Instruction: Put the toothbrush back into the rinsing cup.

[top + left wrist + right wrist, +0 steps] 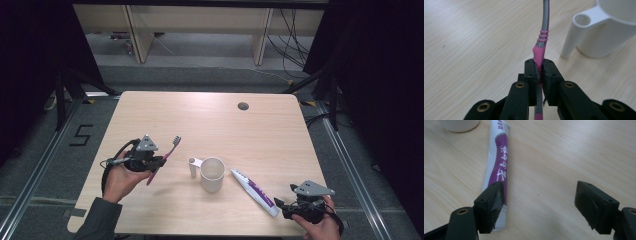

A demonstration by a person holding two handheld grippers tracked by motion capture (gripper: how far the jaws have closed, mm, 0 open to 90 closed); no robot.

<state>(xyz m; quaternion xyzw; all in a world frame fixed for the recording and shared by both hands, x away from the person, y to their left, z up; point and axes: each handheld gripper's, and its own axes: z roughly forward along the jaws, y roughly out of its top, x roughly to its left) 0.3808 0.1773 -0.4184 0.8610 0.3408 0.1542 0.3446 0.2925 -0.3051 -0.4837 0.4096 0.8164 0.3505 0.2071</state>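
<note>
A pink and grey toothbrush (165, 157) is clamped in my left gripper (159, 162), which holds it off the table left of the white mug (212, 174). In the left gripper view the jaws are shut on the pink handle (539, 53), and the mug (606, 32) with its tubular handle (576, 32) stands at the upper right. A white and purple toothpaste tube (255, 191) lies flat right of the mug. My right gripper (280, 205) rests open near the table's front right, beside the tube's flat end (496, 170); nothing is between its jaws.
The light wooden table (210, 120) has a round cable hole (243, 106) near its far edge. Dark floor and black curtains surround it, with wooden furniture legs and cables behind.
</note>
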